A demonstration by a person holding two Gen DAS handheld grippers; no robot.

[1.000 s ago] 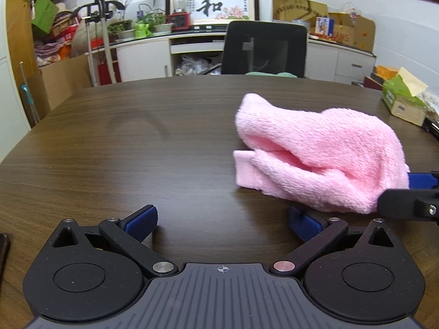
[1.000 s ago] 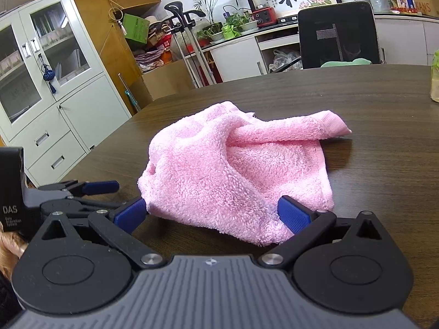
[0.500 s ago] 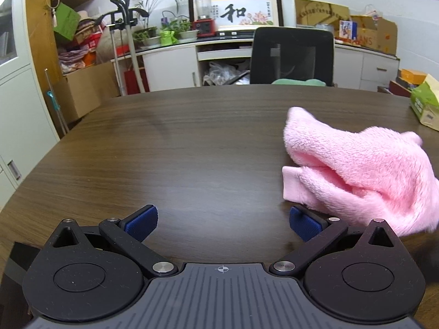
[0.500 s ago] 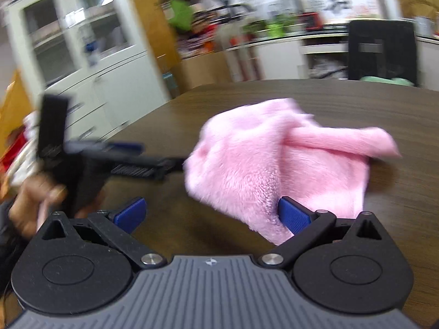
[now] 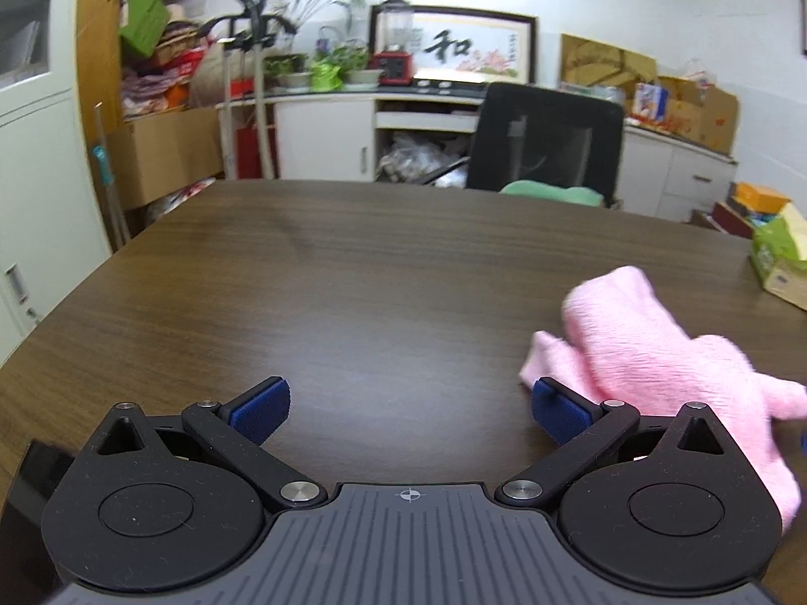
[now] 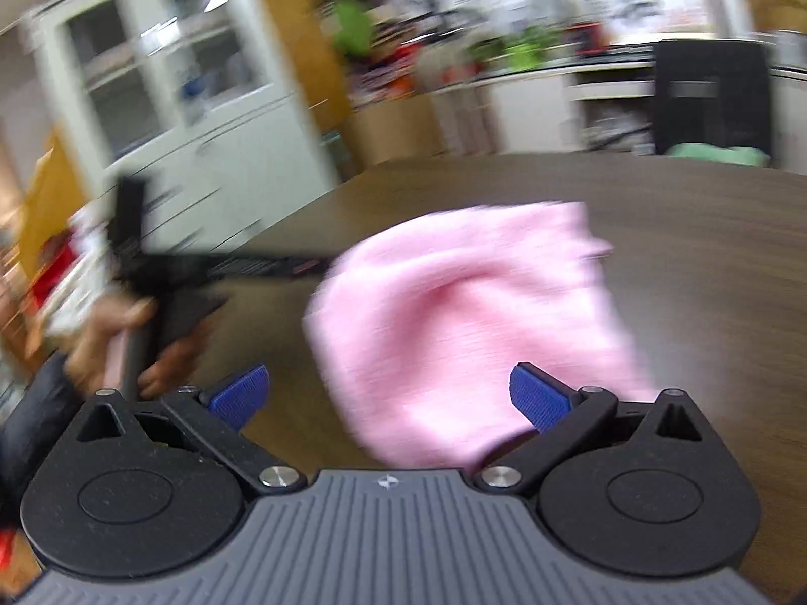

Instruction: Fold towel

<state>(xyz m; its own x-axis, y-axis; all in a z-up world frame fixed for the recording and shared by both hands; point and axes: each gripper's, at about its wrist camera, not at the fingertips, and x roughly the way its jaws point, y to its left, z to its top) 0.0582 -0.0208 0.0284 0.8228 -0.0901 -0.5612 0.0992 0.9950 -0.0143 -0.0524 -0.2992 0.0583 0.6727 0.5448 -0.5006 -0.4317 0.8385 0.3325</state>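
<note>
A crumpled pink towel (image 5: 655, 368) lies on the dark wooden table (image 5: 378, 292), at the right of the left wrist view. My left gripper (image 5: 411, 406) is open over bare wood, its right fingertip just touching the towel's near-left corner. In the blurred right wrist view the towel (image 6: 469, 312) bulges between the open blue pads of my right gripper (image 6: 388, 396), with its near edge hidden behind the gripper body. The other gripper's black body (image 6: 166, 272) and the hand (image 6: 106, 343) holding it show at the left there.
A black office chair (image 5: 544, 141) stands at the table's far side. A green and tan carton (image 5: 782, 262) sits at the table's right edge. White cabinets, plants, cardboard boxes and a framed picture line the walls behind.
The left gripper has swung left and drawn back, so the towel slid to the right of its view. The right gripper moved fast, blurring its view; the towel looks bunched higher.
</note>
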